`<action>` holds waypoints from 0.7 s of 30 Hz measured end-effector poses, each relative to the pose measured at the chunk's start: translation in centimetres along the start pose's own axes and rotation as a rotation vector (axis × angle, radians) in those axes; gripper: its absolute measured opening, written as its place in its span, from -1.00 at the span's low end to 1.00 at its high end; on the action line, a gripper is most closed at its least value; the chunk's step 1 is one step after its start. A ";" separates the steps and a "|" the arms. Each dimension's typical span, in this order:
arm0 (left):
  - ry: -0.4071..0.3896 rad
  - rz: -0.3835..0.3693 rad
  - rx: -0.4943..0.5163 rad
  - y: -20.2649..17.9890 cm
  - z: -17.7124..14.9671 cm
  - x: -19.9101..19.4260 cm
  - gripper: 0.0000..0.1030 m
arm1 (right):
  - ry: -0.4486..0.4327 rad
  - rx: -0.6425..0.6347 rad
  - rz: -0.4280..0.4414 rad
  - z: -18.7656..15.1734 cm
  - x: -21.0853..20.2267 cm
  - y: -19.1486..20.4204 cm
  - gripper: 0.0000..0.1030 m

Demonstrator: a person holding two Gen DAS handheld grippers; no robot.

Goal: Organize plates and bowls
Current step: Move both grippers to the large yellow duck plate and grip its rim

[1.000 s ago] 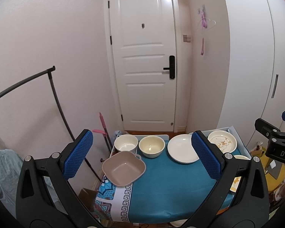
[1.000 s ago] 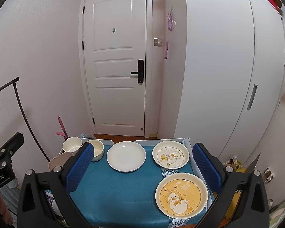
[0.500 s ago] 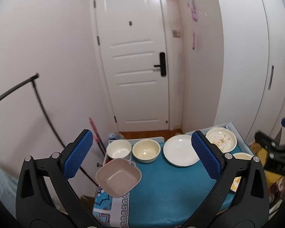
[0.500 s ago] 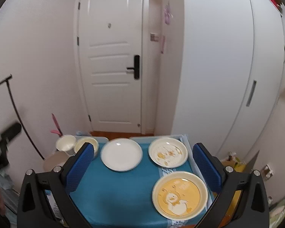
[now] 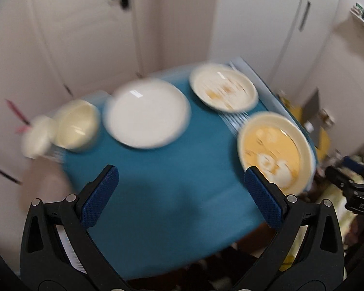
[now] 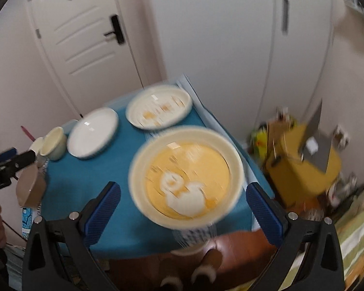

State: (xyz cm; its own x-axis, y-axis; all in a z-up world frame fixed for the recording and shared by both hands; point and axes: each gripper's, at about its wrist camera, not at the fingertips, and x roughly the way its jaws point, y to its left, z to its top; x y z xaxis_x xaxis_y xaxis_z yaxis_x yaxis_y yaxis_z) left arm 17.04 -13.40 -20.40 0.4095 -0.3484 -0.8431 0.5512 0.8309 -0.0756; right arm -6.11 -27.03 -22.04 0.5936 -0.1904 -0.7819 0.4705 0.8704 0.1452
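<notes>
A blue-clothed table point(image 5: 157, 169) holds a yellow duck plate point(image 6: 186, 177) at the front right, a cream duck plate point(image 6: 159, 110) behind it, a plain white plate point(image 5: 146, 116), a cream bowl point(image 5: 76, 127), a small white bowl point(image 5: 37, 137) and a tan square bowl point(image 6: 29, 189) at the left edge. My left gripper point(image 5: 182, 194) is open and empty above the table's front middle. My right gripper point(image 6: 183, 208) is open and empty, its pads either side of the yellow plate point(image 5: 274, 150) and above it. Both views are blurred.
A white door point(image 6: 85, 43) and white wardrobe doors point(image 6: 279, 48) stand behind the table. A yellow box point(image 6: 308, 160) with clutter sits on the floor to the right. A brown stool point(image 6: 230, 249) and slippered feet point(image 6: 194, 271) show below the table's front edge.
Both grippers have tilted down and moved in toward the table, so the dishes look much larger. The right gripper now frames the yellow duck plate. Both stay open.
</notes>
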 end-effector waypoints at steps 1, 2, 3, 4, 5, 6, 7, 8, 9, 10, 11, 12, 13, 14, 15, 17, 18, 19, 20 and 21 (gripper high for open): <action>0.040 -0.027 -0.002 -0.8 0.0 1.9 0.98 | 0.026 0.028 0.013 -0.3 1.0 -1.4 0.97; 0.057 -0.035 -0.001 -1.5 -0.1 2.8 0.97 | 0.039 0.046 0.017 -0.5 1.6 -2.4 0.93; 0.086 -0.044 0.003 -2.4 -0.2 4.5 0.95 | 0.045 0.056 0.025 -0.8 2.1 -3.2 0.92; 0.108 -0.044 0.009 -3.0 -0.2 5.9 0.91 | 0.054 0.070 0.049 -0.9 2.9 -4.4 0.91; 0.125 -0.038 0.020 -3.8 -0.1 7.0 0.85 | 0.067 0.084 0.063 -0.9 3.8 -5.3 0.82; 0.139 -0.038 0.031 -4.5 -0.1 7.9 0.81 | 0.082 0.092 0.071 -0.9 4.5 -6.0 0.75; 0.153 -0.043 0.040 -5.0 0.1 8.8 0.73 | 0.101 0.096 0.086 -0.9 5.4 -6.9 0.57; 0.162 -0.045 0.044 -5.2 0.2 9.3 0.68 | 0.117 0.095 0.097 -0.8 6.3 -7.6 0.41; 0.185 -0.052 0.050 -6.0 0.3 10.5 0.67 | 0.136 0.093 0.109 -0.6 7.2 -8.2 0.34; 0.206 -0.061 0.047 -6.4 0.5 11.4 0.64 | 0.149 0.090 0.123 -0.3 8.0 -8.7 0.25; 0.224 -0.070 0.038 -6.9 0.6 12.0 0.56 | 0.160 0.088 0.135 0.0 8.6 -9.0 0.19; 0.235 -0.072 0.032 -7.1 0.6 12.6 0.51 | 0.169 0.087 0.146 0.3 9.2 -9.4 0.18; 0.245 -0.072 0.027 -7.1 0.6 13.1 0.45 | 0.179 0.086 0.157 0.7 9.9 -9.9 0.14; 0.259 -0.066 0.022 -7.4 0.7 13.7 0.37 | 0.185 0.083 0.166 1.0 10.4 -10.1 0.08; 0.264 -0.061 0.020 -7.6 0.7 13.9 0.32 | 0.191 0.078 0.177 1.4 10.9 -10.4 0.04; 0.277 -0.051 0.009 -7.9 0.8 14.5 0.25 | 0.202 0.064 0.202 1.9 11.6 -10.7 -0.14; 0.280 -0.049 0.004 -7.9 0.8 14.5 0.24 | 0.210 0.055 0.217 2.2 11.9 -10.7 -0.17; 0.287 -0.050 -0.001 -7.9 0.9 14.6 0.15 | 0.216 0.048 0.232 2.5 12.2 -10.7 -0.26; 0.291 -0.050 -0.003 -8.0 0.9 14.6 -0.01 | 0.223 0.043 0.246 2.6 12.5 -10.8 -0.33; 0.301 -0.048 -0.005 -8.0 0.9 14.9 -0.06 | 0.233 0.038 0.258 2.7 12.7 -11.0 -0.35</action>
State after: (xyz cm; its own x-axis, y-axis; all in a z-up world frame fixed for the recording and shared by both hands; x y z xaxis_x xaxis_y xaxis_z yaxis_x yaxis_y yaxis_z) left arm 19.31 -25.64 -31.88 0.1490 -0.2442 -0.9582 0.5610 0.8188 -0.1215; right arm -1.92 -40.23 -31.93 0.5329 0.1465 -0.8334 0.3507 0.8581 0.3751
